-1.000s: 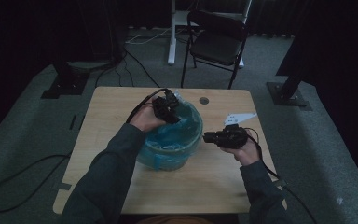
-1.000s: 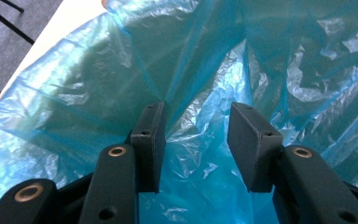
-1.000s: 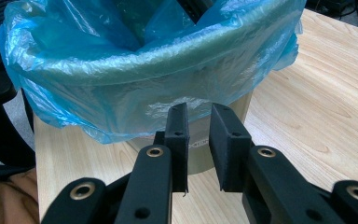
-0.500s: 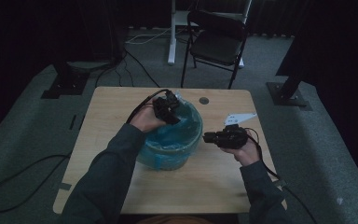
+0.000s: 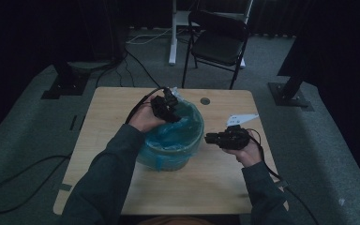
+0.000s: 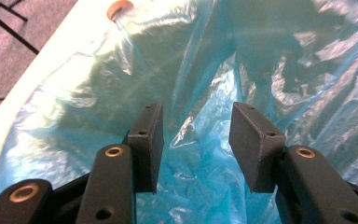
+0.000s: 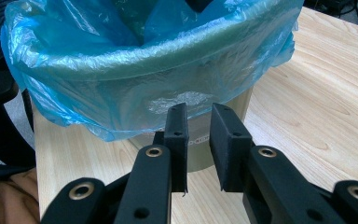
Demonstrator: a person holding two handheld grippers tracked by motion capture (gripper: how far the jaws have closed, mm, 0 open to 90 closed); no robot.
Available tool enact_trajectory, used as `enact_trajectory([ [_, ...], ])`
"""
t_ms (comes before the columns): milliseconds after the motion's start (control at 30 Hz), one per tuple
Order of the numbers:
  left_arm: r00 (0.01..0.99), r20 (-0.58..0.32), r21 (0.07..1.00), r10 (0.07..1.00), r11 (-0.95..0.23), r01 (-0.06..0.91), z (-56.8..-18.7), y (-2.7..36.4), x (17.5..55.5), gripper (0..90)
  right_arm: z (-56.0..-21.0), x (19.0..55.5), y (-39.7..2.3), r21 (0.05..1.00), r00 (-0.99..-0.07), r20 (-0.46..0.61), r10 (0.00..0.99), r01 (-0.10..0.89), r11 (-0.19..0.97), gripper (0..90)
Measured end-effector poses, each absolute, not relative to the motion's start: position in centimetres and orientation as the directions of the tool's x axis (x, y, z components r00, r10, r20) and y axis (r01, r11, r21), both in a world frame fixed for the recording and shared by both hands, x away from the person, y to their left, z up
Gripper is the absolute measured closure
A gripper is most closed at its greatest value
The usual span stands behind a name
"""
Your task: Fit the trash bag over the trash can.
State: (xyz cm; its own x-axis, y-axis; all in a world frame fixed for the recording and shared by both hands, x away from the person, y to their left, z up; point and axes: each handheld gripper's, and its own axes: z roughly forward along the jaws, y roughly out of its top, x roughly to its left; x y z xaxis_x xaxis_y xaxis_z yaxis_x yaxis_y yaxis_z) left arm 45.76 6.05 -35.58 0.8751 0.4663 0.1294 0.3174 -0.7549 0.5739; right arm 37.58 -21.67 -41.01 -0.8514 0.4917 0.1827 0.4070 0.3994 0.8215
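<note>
Wooden table on grey carpet, dark room.

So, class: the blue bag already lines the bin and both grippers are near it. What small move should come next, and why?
Probably ease the left gripper down and push the loose blue bag deeper into the bin. Its jaws stand open over crumpled plastic bunched inside, while the bag's edge already folds over the rim. The right gripper waits beside the bin, holding nothing.

— What lies beyond the right gripper?
— A white card on the table, just past it.
— And farther off?
— A hole in the tabletop, then a black chair on the floor.
</note>
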Motion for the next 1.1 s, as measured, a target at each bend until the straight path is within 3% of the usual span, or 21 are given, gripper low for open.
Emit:
enact_trajectory([
  [467,0.876,0.035,0.753,0.480,-0.589,0.293,-33.4,10.2,44.5,54.8,-41.0,37.6,-21.9,0.823,-0.848,0.186,0.496,0.411,0.393,76.6],
  [1100,0.833,0.009,0.854,0.553,-0.438,0.282,-32.7,16.3,42.1,53.7,-41.2,37.7,-21.8,0.818,-0.846,0.188,0.499,0.416,0.397,76.5],
])
